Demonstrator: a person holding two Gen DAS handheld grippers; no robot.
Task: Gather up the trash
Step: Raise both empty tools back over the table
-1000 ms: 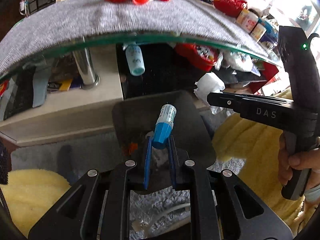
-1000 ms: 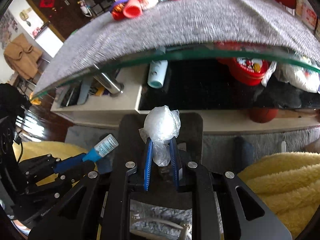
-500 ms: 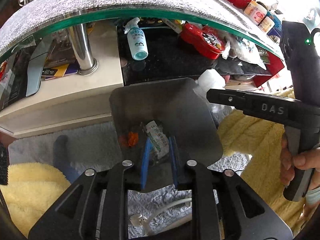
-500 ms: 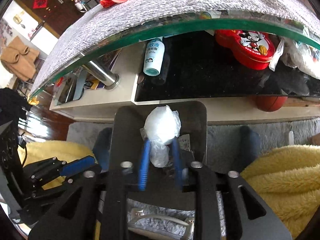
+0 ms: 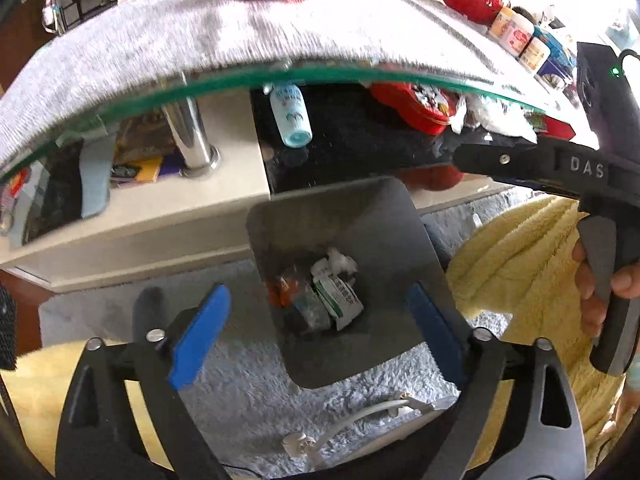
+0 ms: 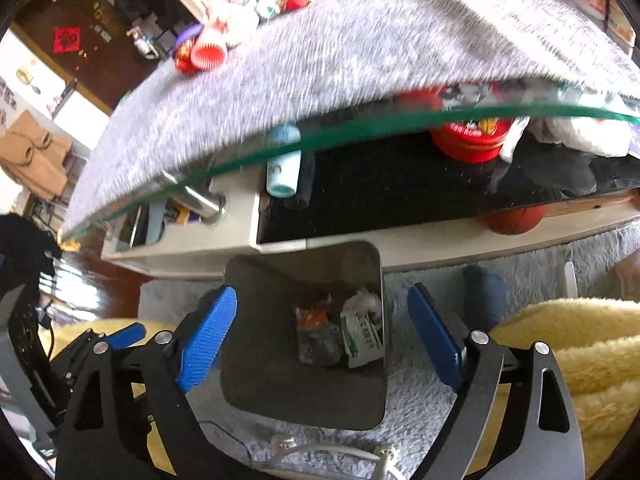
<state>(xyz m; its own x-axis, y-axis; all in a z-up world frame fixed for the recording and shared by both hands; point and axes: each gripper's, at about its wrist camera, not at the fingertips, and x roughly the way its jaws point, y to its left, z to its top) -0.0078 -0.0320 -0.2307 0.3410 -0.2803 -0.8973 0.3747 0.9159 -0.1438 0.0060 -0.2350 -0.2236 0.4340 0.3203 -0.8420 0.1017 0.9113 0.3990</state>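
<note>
Left wrist view shows the left gripper opening wide with nothing pinched above the grey bin, where a green-and-white wrapper lies among other scraps, while the right gripper likewise spreads empty over it.

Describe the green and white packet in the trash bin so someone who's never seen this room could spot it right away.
Find the grey bin standing on the shaggy rug in front of the glass-topped table. At its bottom, the packet lies on the right of the trash pile. It alone is white with a green band and print; its neighbours are orange and dark.
</note>
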